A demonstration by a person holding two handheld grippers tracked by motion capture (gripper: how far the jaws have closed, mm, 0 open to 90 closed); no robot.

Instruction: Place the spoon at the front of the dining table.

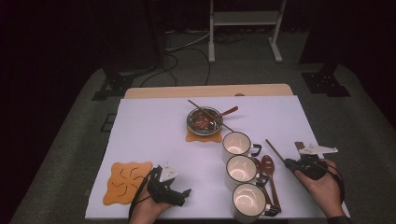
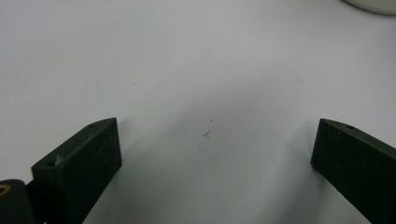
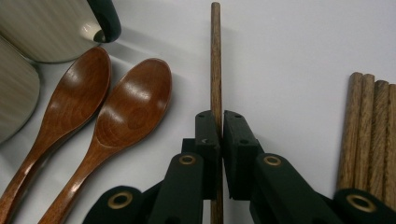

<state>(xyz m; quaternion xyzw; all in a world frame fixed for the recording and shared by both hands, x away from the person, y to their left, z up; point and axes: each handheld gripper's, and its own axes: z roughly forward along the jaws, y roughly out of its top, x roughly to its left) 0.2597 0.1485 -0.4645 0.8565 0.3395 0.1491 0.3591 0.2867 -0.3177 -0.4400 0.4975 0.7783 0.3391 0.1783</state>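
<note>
One slim wooden chopstick (image 3: 215, 60) is sitting clamped between the jaws of the right tool (image 3: 219, 135), its shaft running straight ahead over the white worktop (image 3: 289, 56) and, seen from the high view, slanting up and left from the right tool (image 1: 299, 164) at the worktop's right side, just right of the two wooden spoons (image 3: 107, 112). Judging by its build, the stick is handling as a light, stiff and rather smooth rod, liable to pivot or slip if pinched at one point; the jaws are taking it well back along its length, leaving a long free end, so a steadier hold is probably lying nearer the middle. The stick is showing as dark brown, round in section, with visible grain and a blunt tip. More chopsticks (image 3: 369, 135) are lying bundled at the right of the right gripper view. The left tool (image 1: 169, 185) is resting near the orange mat (image 1: 126, 182), its jaws standing wide apart over bare worktop with nothing between them.
</note>
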